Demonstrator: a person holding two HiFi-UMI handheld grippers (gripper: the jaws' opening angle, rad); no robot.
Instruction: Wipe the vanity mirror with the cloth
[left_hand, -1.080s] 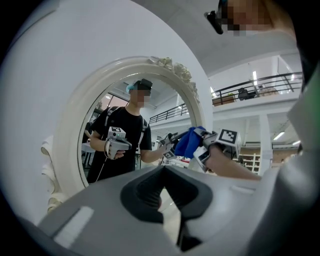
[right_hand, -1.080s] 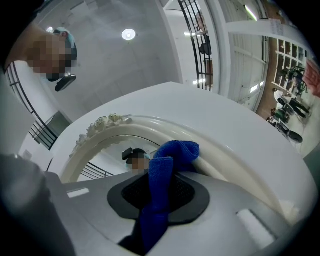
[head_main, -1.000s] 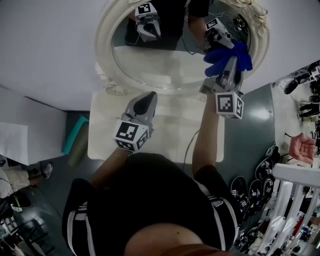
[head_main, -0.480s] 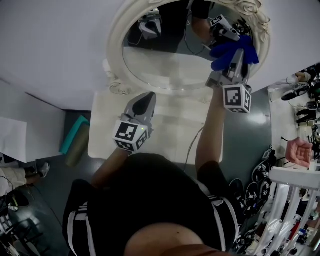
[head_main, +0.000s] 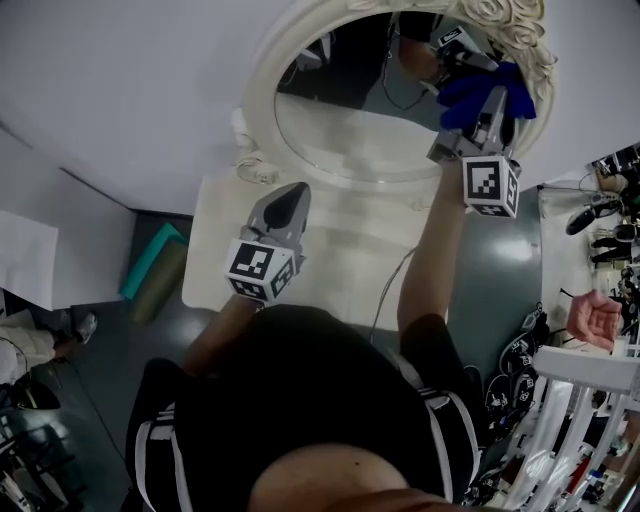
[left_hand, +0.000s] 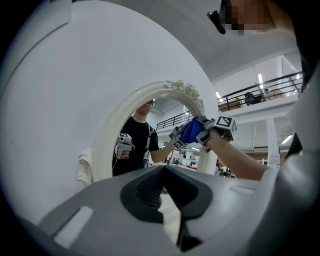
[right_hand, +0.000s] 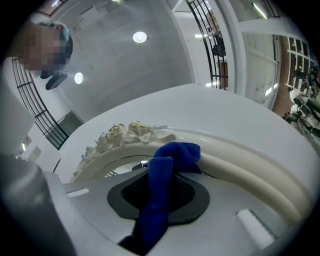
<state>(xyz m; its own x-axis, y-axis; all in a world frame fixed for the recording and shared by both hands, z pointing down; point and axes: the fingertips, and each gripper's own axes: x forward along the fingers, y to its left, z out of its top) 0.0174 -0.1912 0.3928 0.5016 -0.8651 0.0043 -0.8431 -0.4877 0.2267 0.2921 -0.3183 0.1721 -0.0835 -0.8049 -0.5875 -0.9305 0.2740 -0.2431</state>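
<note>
Blue cloth (right_hand: 172, 152) at the mirror's rim, clamped in my right tongs (head_main: 490, 110).

My right tongs are closed on the cloth, and its folded end bunches just ahead of their tips, against the inner edge of the cream frame (head_main: 262, 110), close to the carved flowers (right_hand: 122, 134). If I sweep on toward the flowers, I judge the fabric could snag on them and pull out of the grip. My left tongs (head_main: 290, 200) are together and empty, hanging over the white surface (head_main: 330, 260) well short of the vanity mirror (head_main: 360, 110). Nothing steadies the mirror, so a hard push from the right tongs could rock it or skid it away from me.
</note>
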